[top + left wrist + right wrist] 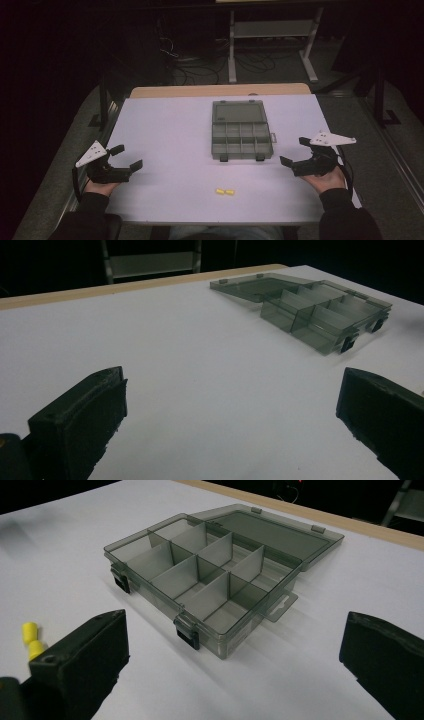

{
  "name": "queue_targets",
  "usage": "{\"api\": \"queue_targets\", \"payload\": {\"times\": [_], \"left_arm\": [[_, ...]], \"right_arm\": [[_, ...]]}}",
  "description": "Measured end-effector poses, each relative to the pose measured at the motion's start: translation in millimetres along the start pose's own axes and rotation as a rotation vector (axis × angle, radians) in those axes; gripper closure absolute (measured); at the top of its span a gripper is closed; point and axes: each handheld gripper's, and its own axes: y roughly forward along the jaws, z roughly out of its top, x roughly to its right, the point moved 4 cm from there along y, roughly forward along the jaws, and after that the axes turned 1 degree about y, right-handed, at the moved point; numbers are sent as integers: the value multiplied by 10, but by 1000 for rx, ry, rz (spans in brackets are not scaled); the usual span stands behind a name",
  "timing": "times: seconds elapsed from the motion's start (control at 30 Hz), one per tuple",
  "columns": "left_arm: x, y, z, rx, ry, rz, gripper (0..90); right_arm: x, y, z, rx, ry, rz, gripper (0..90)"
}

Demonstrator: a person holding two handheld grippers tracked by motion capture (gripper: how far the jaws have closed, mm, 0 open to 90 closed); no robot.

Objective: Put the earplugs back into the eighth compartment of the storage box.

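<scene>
Dark room, cables and a grey metal shelf frame (272,30) on the floor behind; white matte tabletop (170,135) with a bare wood strip (220,90) along the far edge.

Left gripper (126,157) at 8 o'clock, jaws spread wide, nothing between them, hovering just over the sheet. Right gripper (295,151) at 4 o'clock, also gaping, empty, aimed at the box. Both are black, blocky, rough-surfaced, each with a grey three-cornered plate on top.

Compartment box (241,136) sits centre, toward 12 o'clock: smoky translucent plastic, rectangular, lid folded flat open away from the person, base split into eight cells by thin dividers, two dark latches on the near wall, hang tab on its right side. Cells look empty.

Two small yellow pieces (225,191), rounded, touching end to end, lie at 6 o'clock near the front edge, well apart from the box.
</scene>
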Motion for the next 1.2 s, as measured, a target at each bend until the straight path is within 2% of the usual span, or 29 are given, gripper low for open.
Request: {"api": "queue_targets", "payload": {"times": [0.3, 0.57, 0.9, 1.2], "left_arm": [[3, 10, -7, -2, -4, -8, 0], [1, 12, -10, -6, -3, -12, 0], [4, 18, -13, -9, 0, -18, 0], [2, 23, -17, -14, -2, -13, 0]], "right_arm": [[-11, -6, -1, -1, -5, 1, 0], [-45, 17, -8, -27, -30, -4, 0], [-143, 16, 64, -50, -43, 28, 0], [-274, 32, 190, -72, -83, 74, 0]]}}
